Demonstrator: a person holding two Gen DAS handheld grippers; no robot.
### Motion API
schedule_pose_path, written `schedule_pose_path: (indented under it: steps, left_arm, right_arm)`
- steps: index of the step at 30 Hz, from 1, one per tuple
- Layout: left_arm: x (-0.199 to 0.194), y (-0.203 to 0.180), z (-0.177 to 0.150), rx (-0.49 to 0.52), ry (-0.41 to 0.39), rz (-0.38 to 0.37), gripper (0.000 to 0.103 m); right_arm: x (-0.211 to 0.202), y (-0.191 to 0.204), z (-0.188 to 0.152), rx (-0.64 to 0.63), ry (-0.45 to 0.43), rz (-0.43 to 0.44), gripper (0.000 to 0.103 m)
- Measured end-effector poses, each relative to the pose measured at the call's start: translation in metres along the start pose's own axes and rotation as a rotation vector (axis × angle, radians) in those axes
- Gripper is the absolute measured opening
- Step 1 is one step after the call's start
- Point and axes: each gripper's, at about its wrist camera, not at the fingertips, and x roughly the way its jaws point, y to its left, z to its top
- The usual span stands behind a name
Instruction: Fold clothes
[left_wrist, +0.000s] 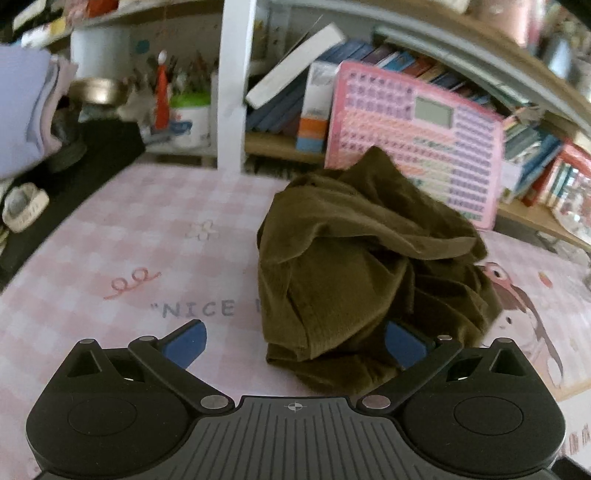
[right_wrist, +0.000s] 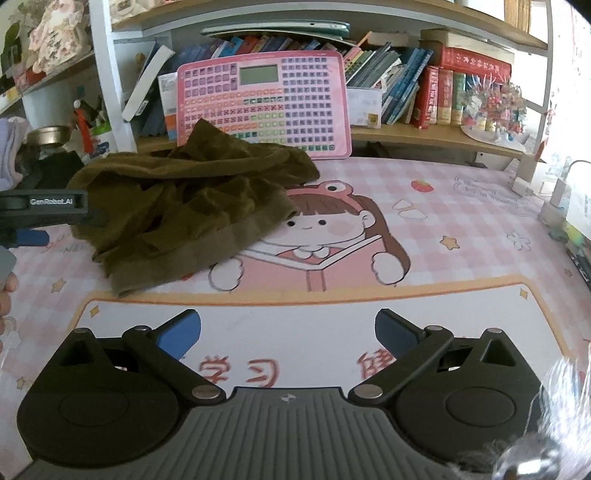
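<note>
A crumpled olive-green garment (left_wrist: 354, 266) lies in a heap on the pink checked desk mat (left_wrist: 110, 240). My left gripper (left_wrist: 295, 343) is open right at the heap's near edge; cloth bulges between its blue fingertips (left_wrist: 190, 341), and the right pad is partly covered by fabric. In the right wrist view the same garment (right_wrist: 184, 206) lies at the left back of the mat (right_wrist: 461, 229), with the left gripper (right_wrist: 33, 229) coming in from the left edge beside it. My right gripper (right_wrist: 288, 332) is open above bare mat, well short of the cloth.
A pink toy keyboard board (right_wrist: 264, 107) leans against the bookshelf (right_wrist: 424, 88) just behind the garment. Books, a cup of pens (right_wrist: 94, 133) and a metal bowl (right_wrist: 48, 134) crowd the back left. A charger and cables (right_wrist: 557, 195) sit at the right edge.
</note>
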Motion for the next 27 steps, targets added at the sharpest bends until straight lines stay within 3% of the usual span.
schedule_pose_path:
  steps: [1, 3, 4, 5, 7, 9, 12, 16, 17, 19, 21, 24, 25, 26, 27]
  left_arm:
    - [0.005, -0.002, 0.0, -0.014, 0.024, 0.008, 0.095]
    - [0.014, -0.008, -0.001, -0.033, 0.073, 0.021, 0.069]
    - [0.016, -0.014, -0.003, -0.027, 0.096, 0.022, 0.04]
    - [0.017, -0.02, -0.005, -0.019, 0.113, 0.021, 0.021]
    - [0.008, -0.033, -0.01, 0.002, 0.105, 0.007, 0.008]
    - [-0.006, -0.042, -0.014, 0.008, 0.08, -0.037, 0.004]
    - [-0.038, -0.062, -0.024, 0.049, 0.052, -0.187, 0.0]
    - [-0.08, -0.098, -0.052, 0.209, 0.047, -0.381, 0.0]
    - [-0.086, -0.103, -0.058, 0.235, 0.035, -0.358, 0.007]
    - [-0.091, -0.106, -0.064, 0.243, 0.015, -0.253, 0.01]
    - [-0.089, -0.097, -0.062, 0.188, 0.006, -0.149, 0.015]
    - [-0.079, -0.071, -0.05, 0.042, -0.002, -0.051, 0.049]
    - [-0.074, -0.061, -0.044, -0.009, -0.007, -0.025, 0.073]
    - [-0.068, -0.053, -0.039, -0.053, -0.004, -0.004, 0.082]
    - [-0.059, -0.048, -0.035, -0.086, 0.01, 0.008, 0.082]
  right_arm:
    - [0.001, -0.005, 0.001, 0.003, 0.001, 0.008, 0.102]
    - [0.002, -0.015, 0.003, 0.009, 0.003, 0.024, 0.102]
    - [0.003, -0.02, 0.004, 0.013, 0.003, 0.031, 0.102]
    - [0.003, -0.024, 0.005, 0.018, 0.004, 0.038, 0.102]
    - [0.004, -0.034, 0.006, 0.028, 0.006, 0.049, 0.102]
    - [0.006, -0.042, 0.007, 0.037, 0.011, 0.063, 0.102]
    - [0.008, -0.051, 0.008, 0.041, 0.019, 0.095, 0.102]
    - [0.01, -0.055, 0.009, 0.024, 0.028, 0.155, 0.102]
    - [0.01, -0.055, 0.01, 0.018, 0.029, 0.167, 0.102]
    - [0.01, -0.056, 0.011, 0.007, 0.029, 0.19, 0.102]
    - [0.009, -0.058, 0.011, -0.004, 0.029, 0.21, 0.102]
    - [0.006, -0.059, 0.01, -0.02, 0.031, 0.234, 0.102]
    - [0.005, -0.06, 0.01, -0.022, 0.028, 0.239, 0.102]
    - [0.003, -0.061, 0.009, -0.024, 0.025, 0.242, 0.102]
    - [0.002, -0.062, 0.009, -0.025, 0.022, 0.241, 0.102]
